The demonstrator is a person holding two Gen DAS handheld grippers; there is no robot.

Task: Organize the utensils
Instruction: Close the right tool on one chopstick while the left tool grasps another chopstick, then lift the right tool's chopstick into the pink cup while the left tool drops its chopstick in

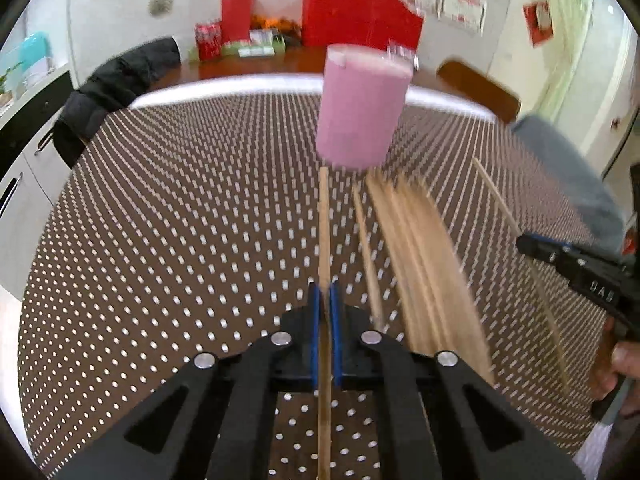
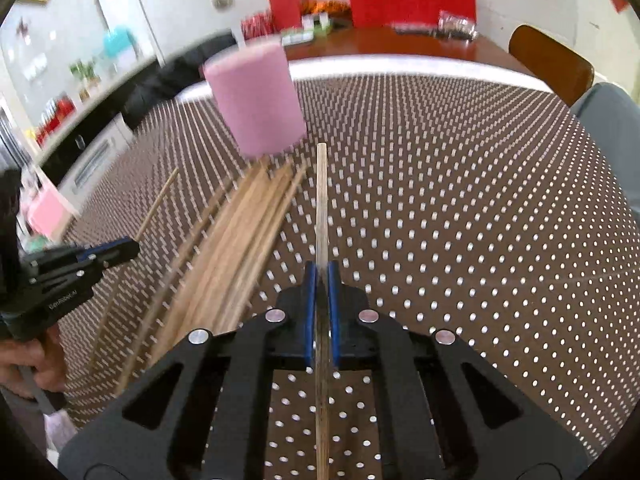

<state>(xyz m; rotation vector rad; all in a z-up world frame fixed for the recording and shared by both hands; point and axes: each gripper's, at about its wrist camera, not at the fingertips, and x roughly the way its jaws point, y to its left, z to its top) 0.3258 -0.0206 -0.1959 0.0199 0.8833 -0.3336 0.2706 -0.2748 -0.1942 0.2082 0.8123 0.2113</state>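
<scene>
My left gripper (image 1: 325, 286) is shut on a wooden chopstick (image 1: 323, 220) that points toward a pink cylindrical holder (image 1: 360, 108) standing on the dotted brown tablecloth. My right gripper (image 2: 321, 268) is shut on another wooden chopstick (image 2: 321, 200), its tip just right of the pink holder (image 2: 256, 100). A loose pile of several chopsticks (image 1: 420, 248) lies on the cloth between the two grippers, below the holder; it also shows in the right wrist view (image 2: 236, 248). Each gripper shows in the other's view, the right one (image 1: 532, 245) and the left one (image 2: 128, 249).
The dotted tablecloth (image 1: 180, 220) covers a table with a white far edge. Behind it are a dark jacket on a chair (image 1: 116, 88), a wooden chair (image 2: 552, 60), and a wooden table with red boxes (image 1: 360, 16). White cabinets stand at the left.
</scene>
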